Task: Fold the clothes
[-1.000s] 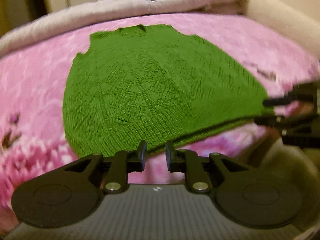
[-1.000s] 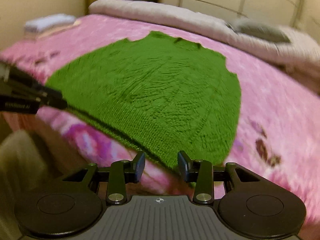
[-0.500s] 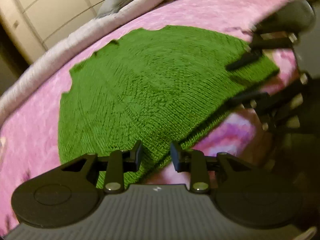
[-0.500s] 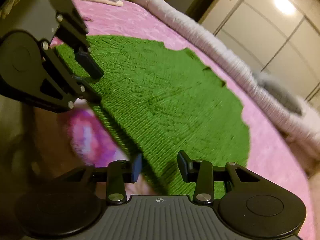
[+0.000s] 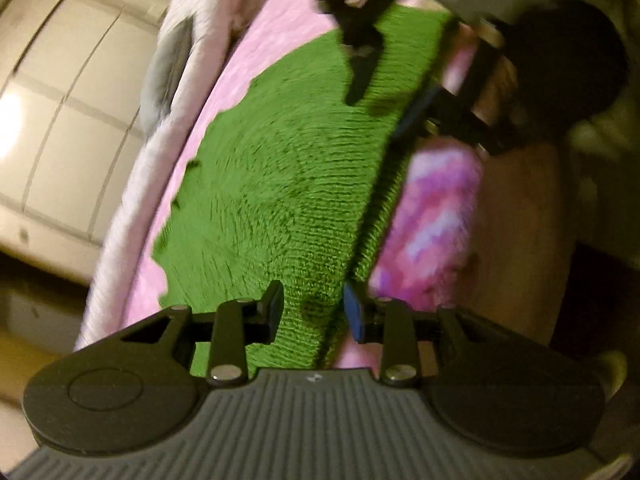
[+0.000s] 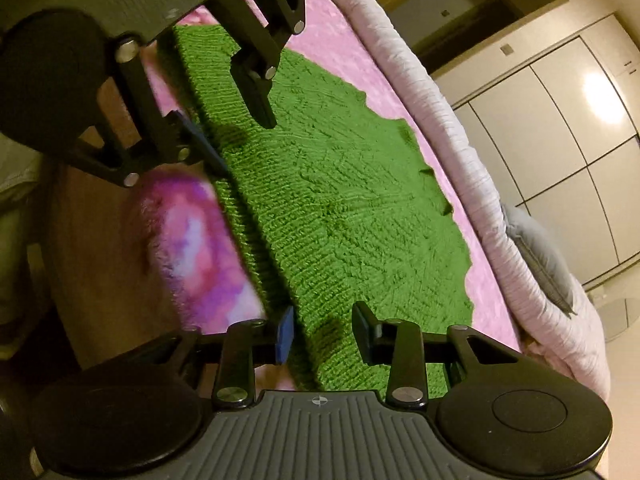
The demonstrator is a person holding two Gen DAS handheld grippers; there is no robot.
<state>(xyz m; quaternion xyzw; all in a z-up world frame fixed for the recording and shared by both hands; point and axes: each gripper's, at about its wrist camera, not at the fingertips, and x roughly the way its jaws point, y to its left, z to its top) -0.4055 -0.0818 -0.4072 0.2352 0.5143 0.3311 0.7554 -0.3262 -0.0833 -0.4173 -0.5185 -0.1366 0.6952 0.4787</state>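
1. tongs have rolled onto their sides since a second ago: both cameras then sat level in front of the sweater (image 5: 288,184), now both are tipped hard, and each pair of fingers straddles the hem edge nearest it instead of hovering short of it.
2. left tongs (image 5: 314,314) stand wide, unclosed, with the hem between the fingers and the knit running away ahead of them; nothing is pinched yet as far as i can see.
3. right tongs (image 6: 324,330) are likewise wide, the hem corner lying between the two fingers, not gripped.
4. sweater lies spread flat on the pink bed (image 5: 256,52), its hem hanging a little over the bed's near edge, neckline at the far end from both tongs.
5. my reading: this is the set-up for a two-corner grasp of the hem, so the first fold has not begun; closing on both corners comes next.
6. left view alone shows the right tongs from across, one finger over the knit and one below the hem, though blurred.
7. right view is sharper: it shows the left tongs' blue pad (image 6: 202,144) tucked at the hem's underside, plus a grey pillow (image 6: 540,256) and the rolled quilt (image 6: 440,120) beyond the sweater.
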